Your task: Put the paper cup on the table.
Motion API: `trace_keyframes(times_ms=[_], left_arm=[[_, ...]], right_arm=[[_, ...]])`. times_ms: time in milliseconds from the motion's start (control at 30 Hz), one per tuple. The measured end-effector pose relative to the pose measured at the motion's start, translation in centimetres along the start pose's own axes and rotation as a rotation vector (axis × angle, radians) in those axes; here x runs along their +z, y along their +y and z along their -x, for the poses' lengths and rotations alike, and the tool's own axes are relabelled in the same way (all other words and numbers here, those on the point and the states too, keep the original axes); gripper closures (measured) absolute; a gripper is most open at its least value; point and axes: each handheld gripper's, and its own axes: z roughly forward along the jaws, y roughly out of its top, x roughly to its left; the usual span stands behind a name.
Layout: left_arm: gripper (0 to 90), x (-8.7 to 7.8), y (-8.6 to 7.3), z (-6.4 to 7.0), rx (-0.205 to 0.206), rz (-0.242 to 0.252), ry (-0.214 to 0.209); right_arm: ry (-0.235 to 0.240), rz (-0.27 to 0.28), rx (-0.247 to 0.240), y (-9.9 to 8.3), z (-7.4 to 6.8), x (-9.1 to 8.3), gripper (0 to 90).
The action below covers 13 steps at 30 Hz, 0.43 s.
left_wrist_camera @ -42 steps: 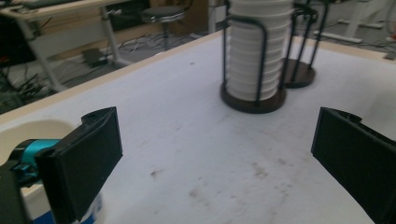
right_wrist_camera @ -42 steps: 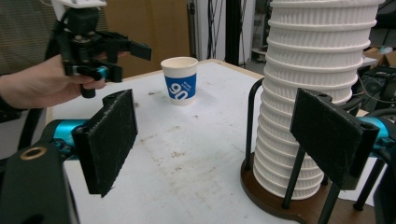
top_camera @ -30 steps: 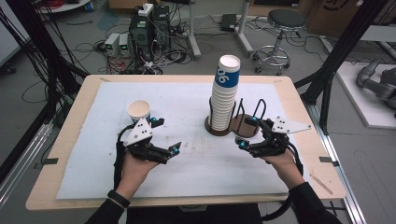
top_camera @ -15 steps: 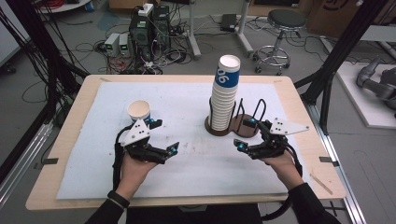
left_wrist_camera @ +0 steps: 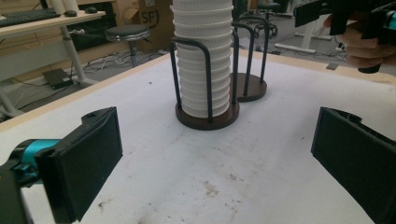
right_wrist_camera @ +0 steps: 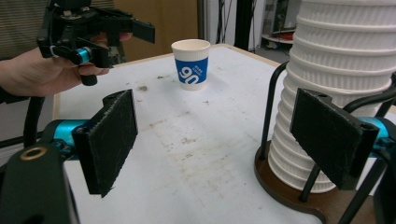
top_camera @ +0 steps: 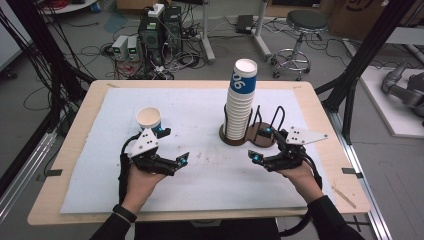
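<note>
Two hand-held grippers stay put since the earlier frame: left gripper (top_camera: 172, 148) and right gripper (top_camera: 261, 144), jaws wide apart, holding nothing. A single paper cup (top_camera: 148, 119), white with blue band, stands upright at 11 o'clock of the left gripper. The cup stack (top_camera: 240, 102) in its holder (top_camera: 259, 137) is cut off in both gripper views.

We are looking at a lab or workshop: black rig struts (top_camera: 47, 75) are framing the worktop (top_camera: 320, 150), cables and electronics boxes (top_camera: 150, 37) are lying on the grey floor, a stool (top_camera: 302, 25) is standing behind, and what seems a robot arm (top_camera: 402, 90) is resting at right.
</note>
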Motion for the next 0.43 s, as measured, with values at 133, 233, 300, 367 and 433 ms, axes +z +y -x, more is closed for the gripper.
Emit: trace_keyframes(times_ms=[133, 233, 300, 367, 433], left_arm=[[1.9, 0.06, -0.13, -0.06, 0.011, -0.010, 0.015], [1.9, 0.15, -0.29, -0.17, 0.006, -0.014, 0.017], [1.9, 0.28, -0.35, -0.15, 0.012, -0.020, 0.019], [1.9, 0.45, -0.44, -0.11, 0.008, -0.029, 0.018], [1.9, 0.50, -0.50, -0.07, 0.005, -0.030, 0.013]], right_arm=[[-0.001, 0.002, 0.006, 0.00, 0.12, -0.05, 15.4], [0.000, -0.002, 0.015, 0.01, 0.15, -0.02, 15.4], [0.001, 0.001, 0.019, 0.03, 0.15, -0.02, 15.4], [0.005, 0.006, 0.016, 0.04, 0.26, -0.02, 15.4], [0.002, 0.006, 0.014, 0.02, 0.36, 0.00, 15.4]])
